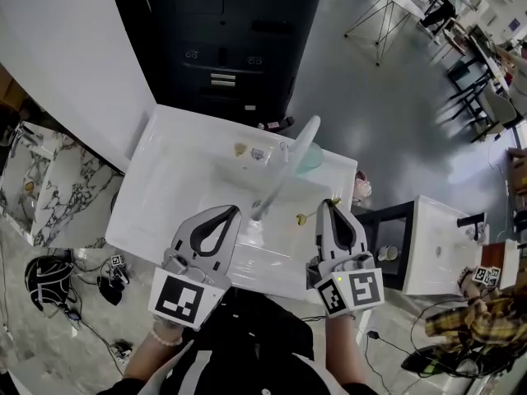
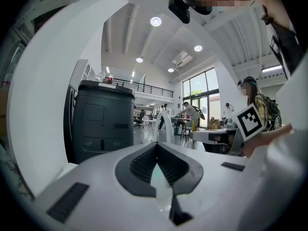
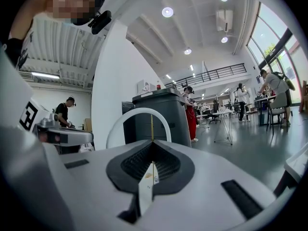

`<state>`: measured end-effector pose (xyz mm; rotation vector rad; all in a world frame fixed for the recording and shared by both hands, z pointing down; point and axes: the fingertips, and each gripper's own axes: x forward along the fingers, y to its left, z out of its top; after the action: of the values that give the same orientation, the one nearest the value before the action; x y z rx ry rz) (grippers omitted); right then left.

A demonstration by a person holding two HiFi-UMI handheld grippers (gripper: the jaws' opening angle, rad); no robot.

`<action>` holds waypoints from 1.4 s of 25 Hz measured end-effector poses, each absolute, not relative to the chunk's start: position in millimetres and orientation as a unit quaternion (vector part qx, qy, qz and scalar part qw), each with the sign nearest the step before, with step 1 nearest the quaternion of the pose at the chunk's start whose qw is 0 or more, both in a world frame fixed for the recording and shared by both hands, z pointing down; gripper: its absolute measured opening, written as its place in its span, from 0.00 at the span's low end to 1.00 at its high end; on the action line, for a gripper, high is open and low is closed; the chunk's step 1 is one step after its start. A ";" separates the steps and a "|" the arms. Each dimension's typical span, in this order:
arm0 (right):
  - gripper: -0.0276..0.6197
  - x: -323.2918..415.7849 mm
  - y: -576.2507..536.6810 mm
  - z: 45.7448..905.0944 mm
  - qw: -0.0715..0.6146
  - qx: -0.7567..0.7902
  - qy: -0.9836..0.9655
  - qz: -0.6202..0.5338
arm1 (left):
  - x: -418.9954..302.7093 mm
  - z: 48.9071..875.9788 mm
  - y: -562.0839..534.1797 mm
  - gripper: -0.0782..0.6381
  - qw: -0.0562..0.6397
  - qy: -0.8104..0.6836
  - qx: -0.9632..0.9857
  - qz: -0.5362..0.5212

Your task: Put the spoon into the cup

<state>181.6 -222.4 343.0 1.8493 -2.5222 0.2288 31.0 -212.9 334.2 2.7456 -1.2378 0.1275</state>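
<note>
A thin gold spoon is pinched in my right gripper, which is shut on it above the white table. In the head view its bowl end sticks out to the left of the tips. In the right gripper view the spoon's stem rises straight up from the closed jaws of the right gripper. A pale teal cup stands near the table's far right edge, partly behind a tall white arch. My left gripper hovers at the near left, shut with nothing held. Its jaws meet in the left gripper view.
A tall white arch rises from the table between my grippers and the cup, and shows ahead in both gripper views. Two small objects lie at the far side. A black cabinet stands behind, and a small white table to the right.
</note>
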 end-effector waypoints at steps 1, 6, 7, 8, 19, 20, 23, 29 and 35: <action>0.04 184.4 -224.9 343.7 0.005 0.591 -0.803 0.070 | 30.7 335.1 -212.7 0.10 0.064 -0.412 0.908 0.044; 0.05 198.2 -239.6 343.4 0.014 0.600 -0.798 0.052 | 30.1 338.5 -212.3 0.10 0.063 -0.418 0.905 0.049; 0.05 201.7 -243.5 342.9 0.014 0.603 -0.796 0.047 | 29.6 338.5 -212.4 0.10 0.062 -0.419 0.904 0.049; 0.04 205.8 -247.3 343.0 0.014 0.606 -0.794 0.043 | 29.0 338.7 -212.3 0.10 0.061 -0.421 0.904 0.049; 0.05 233.4 -288.0 343.4 0.000 0.625 -0.781 0.021 | 10.3 349.7 -204.9 0.10 0.073 -0.447 0.889 0.067; 0.04 234.8 -292.5 342.9 -0.001 0.625 -0.780 0.016 | 8.5 351.1 -204.5 0.10 0.074 -0.449 0.888 0.069; 0.05 240.9 -305.9 343.5 -0.010 0.629 -0.777 0.013 | 5.1 353.1 -202.7 0.10 0.077 -0.455 0.884 0.070; 0.04 257.6 -329.8 349.8 -0.050 0.633 -0.772 0.033 | 8.3 356.7 -202.1 0.10 0.079 -0.457 0.883 0.070; 0.05 265.6 -350.0 360.0 -0.069 0.631 -0.771 0.050 | 9.2 360.7 -202.1 0.10 0.080 -0.457 0.882 0.078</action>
<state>265.6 -350.0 360.0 2.0743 -2.5339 0.1643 9.2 -202.1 360.7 2.6384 -1.3679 0.2326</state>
